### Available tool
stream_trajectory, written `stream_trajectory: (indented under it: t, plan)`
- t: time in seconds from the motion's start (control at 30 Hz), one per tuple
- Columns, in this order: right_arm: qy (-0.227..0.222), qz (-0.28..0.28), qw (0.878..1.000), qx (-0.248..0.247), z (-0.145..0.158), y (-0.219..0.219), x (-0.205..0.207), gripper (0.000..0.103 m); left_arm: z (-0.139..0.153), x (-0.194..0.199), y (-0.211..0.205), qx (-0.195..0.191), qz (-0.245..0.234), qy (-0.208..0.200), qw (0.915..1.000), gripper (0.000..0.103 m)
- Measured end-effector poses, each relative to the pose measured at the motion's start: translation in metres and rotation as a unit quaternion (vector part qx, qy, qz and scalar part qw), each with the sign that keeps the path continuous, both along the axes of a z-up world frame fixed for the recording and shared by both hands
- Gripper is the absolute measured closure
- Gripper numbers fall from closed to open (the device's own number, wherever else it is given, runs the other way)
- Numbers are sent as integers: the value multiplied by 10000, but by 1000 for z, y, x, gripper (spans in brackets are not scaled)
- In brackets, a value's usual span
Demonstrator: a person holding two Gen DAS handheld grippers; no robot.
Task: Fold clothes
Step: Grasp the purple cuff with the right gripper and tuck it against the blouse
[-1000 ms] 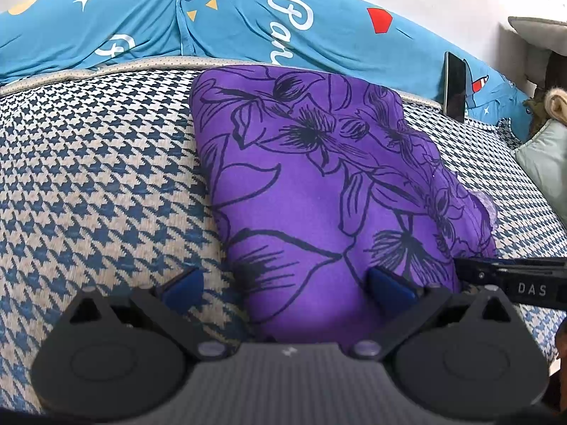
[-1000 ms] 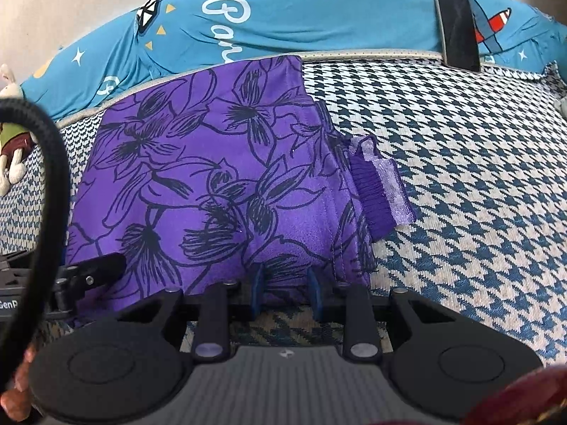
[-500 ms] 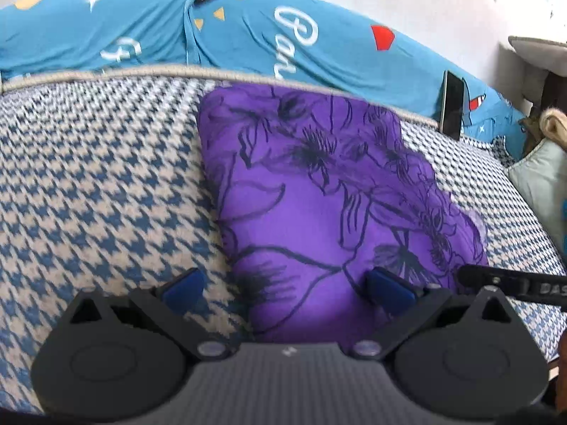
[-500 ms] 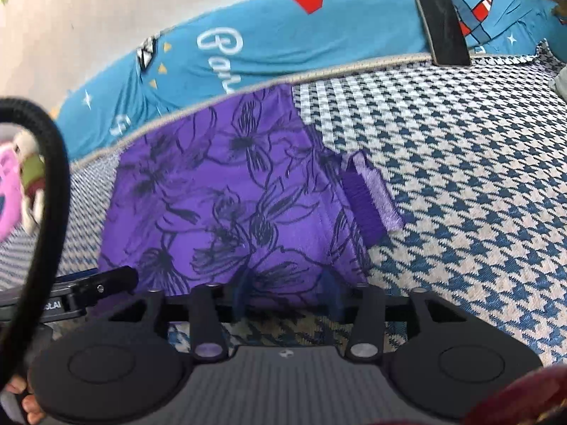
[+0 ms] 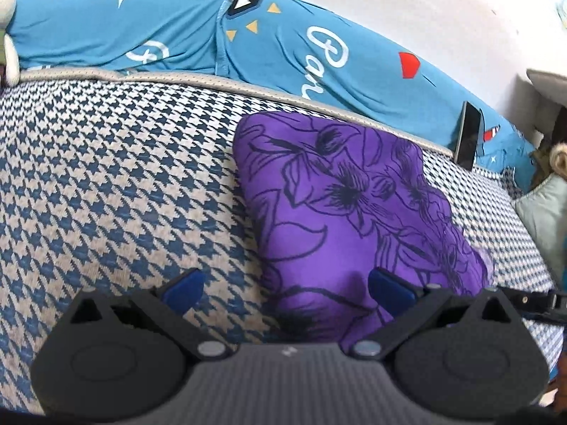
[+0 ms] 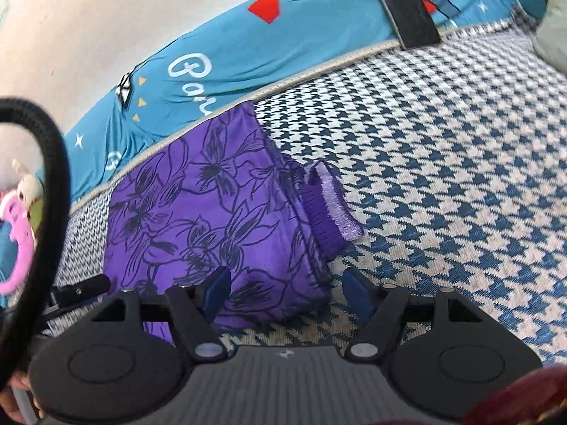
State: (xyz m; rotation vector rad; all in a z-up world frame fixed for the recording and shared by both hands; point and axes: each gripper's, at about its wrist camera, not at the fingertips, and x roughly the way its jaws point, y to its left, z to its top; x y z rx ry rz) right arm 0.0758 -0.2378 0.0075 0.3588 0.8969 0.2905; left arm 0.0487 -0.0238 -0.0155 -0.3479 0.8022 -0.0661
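Two grippers hover low over one folded purple garment (image 5: pixel 358 219) printed with dark flower outlines, which lies on a blue-and-cream houndstooth cover (image 5: pixel 106 194) close to its far piped edge. The left gripper (image 5: pixel 287 288) has its blue-padded fingers spread wide: the right pad sits over the garment's near edge, the left pad over bare houndstooth, and the cloth's near-left corner lies between them, with nothing pinched. The right gripper (image 6: pixel 287 292) is likewise spread; its left pad overlaps the near-right part of the cloth, its right pad stands just beside the garment's right edge over the cover. A gathered lilac band (image 6: pixel 329 209) pokes out from the fold on that right side. Behind the cover runs a turquoise sheet (image 5: pixel 177 32) with white lettering, stars and a red shape, and a dark phone (image 5: pixel 468 134) leans against it, well apart from the garment. A black cable (image 6: pixel 53 177) loops across the left of the right wrist view, partly masking a pink toy (image 6: pixel 14 244) there.
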Motion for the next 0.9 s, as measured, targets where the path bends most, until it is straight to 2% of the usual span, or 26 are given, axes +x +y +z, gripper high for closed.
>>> stream_trajectory:
  t: [0.13, 0.3, 0.43, 0.7, 0.9]
  plan:
    - [134, -91, 9996, 240, -5, -7, 9, 33, -3, 11, 12, -252, 52, 51, 9997, 0]
    - [205, -125, 9995, 205, -7, -7, 20, 32, -8, 26, 24, -566, 48, 194, 9982, 0]
    - [282, -226, 9985, 418, -11, -13, 27, 31, -15, 36, 30, -836, -5, 308, 9960, 0]
    - [387, -344, 9958, 754, -15, -32, 31, 30, -16, 52, 28, -658, -136, 315, 9972, 0]
    - [358, -338, 9957, 787, -13, -42, 32, 27, -15, 61, 27, -592, -216, 312, 9975, 0]
